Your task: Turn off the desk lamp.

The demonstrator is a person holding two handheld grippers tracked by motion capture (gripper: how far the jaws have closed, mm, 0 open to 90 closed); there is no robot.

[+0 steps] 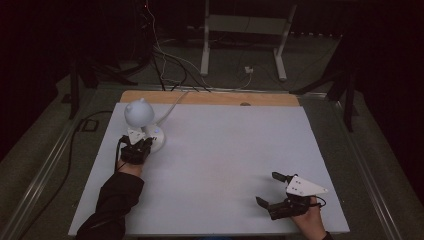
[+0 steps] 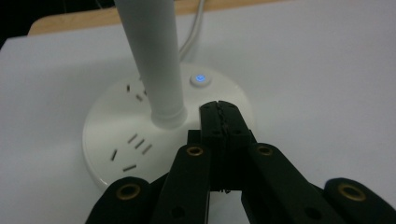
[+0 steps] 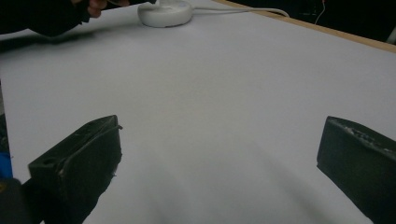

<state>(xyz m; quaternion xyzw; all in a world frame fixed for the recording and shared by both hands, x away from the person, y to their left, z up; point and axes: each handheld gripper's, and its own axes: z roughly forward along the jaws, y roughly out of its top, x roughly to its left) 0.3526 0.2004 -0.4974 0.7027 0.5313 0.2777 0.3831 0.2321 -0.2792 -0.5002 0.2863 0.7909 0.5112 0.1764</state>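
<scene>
Lamp (image 1: 142, 120): one white desk lamp is standing at the far left of the table (image 1: 225, 150); its round head is sitting above a white stem (image 2: 152, 60).
Lamp base (image 2: 116, 140): one round white base is resting flat on the table, carrying socket slots on its top face.
Button (image 2: 200, 79): one small round button on the base is glowing blue, just beyond the left gripper's tips.
Cord (image 1: 172, 107): one white cord is running from the base toward the far table edge.
Left gripper (image 2: 220, 112): its jaws are pressing fully together with nothing between them; the tips are hovering over the base, just beside the foot of the stem. Contact with the base cannot be told.
Right gripper (image 1: 273, 189): its jaws are standing wide apart and gripping nothing; it is sitting at the near right of the table, well apart from the lamp.
Containers: none of the listed items is holding contents.
Count: two grippers, one lamp, one lit button.
</scene>
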